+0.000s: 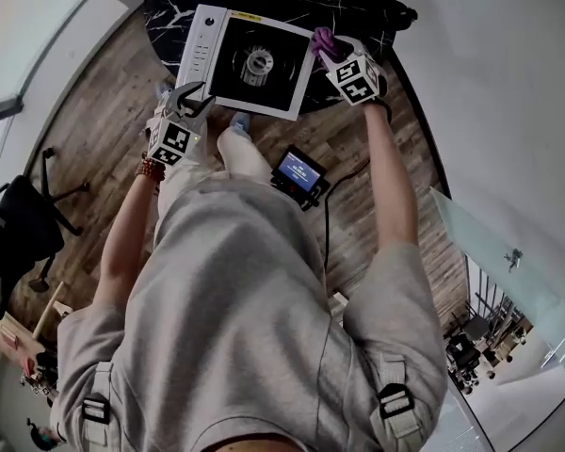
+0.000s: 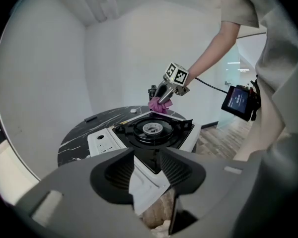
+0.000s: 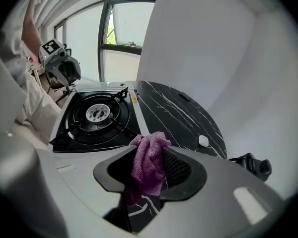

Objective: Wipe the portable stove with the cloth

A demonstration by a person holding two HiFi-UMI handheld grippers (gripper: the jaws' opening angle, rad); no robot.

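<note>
Right gripper view, closest in: right gripper (image 3: 149, 168) clamped on bunched purple cloth (image 3: 148, 157), folds hanging down between the pads. Left gripper (image 2: 146, 168) parted, gripping nothing, aimed at near corner of square white-and-black portable gas stove (image 2: 176, 135). Sits on round black white-veined marble table (image 3: 174, 113). Puts cloth at stove's far right corner, across from left gripper; contact unclear.

Office-like room — swivel chair (image 1: 17, 229), glass partition (image 1: 508, 271), wood floor (image 1: 94, 139)
</note>
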